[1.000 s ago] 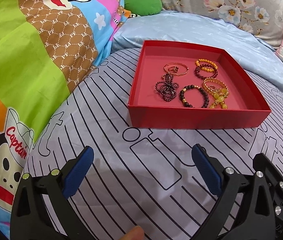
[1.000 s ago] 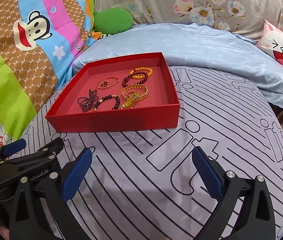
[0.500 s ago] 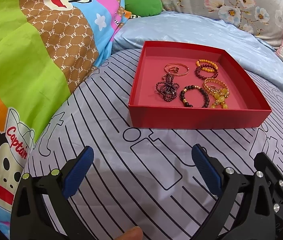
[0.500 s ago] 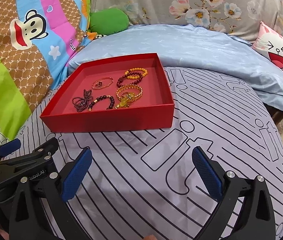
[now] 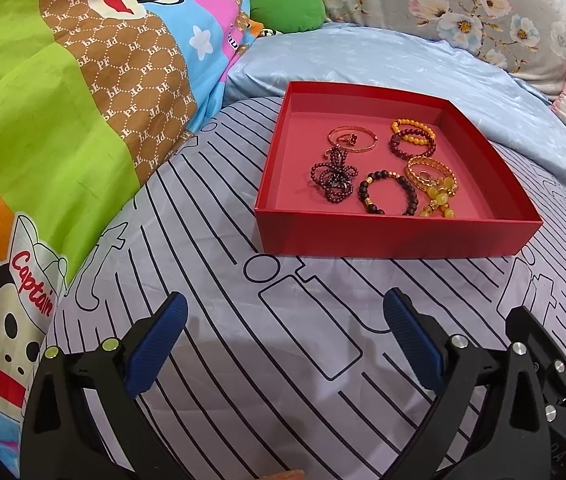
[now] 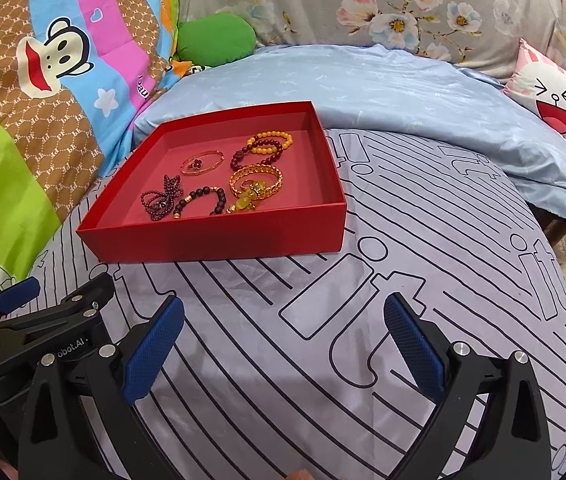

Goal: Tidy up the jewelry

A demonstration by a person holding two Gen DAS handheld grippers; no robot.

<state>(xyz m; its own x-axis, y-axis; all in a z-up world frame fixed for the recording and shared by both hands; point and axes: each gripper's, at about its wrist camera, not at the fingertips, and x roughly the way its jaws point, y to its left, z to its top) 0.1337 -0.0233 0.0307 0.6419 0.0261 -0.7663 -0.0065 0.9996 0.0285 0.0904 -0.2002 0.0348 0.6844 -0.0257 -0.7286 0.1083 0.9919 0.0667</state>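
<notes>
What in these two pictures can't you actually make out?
- Red box: in the right wrist view its near wall hides the floor strip behind it and part of the dark bead bracelet.
- Knotted purple bead strand: too tangled and small in the left wrist view to tell whether it is one piece.
- Right gripper: cut off by the frame edge there.

Both views are bright and evenly lit, colours saturated, with no glare. Soft shadows lie beneath the red tray (image 5: 395, 236) and near the bottom edge. Fisheye distortion bends the edges, corners vignetted black; focus is sharp throughout.
</notes>
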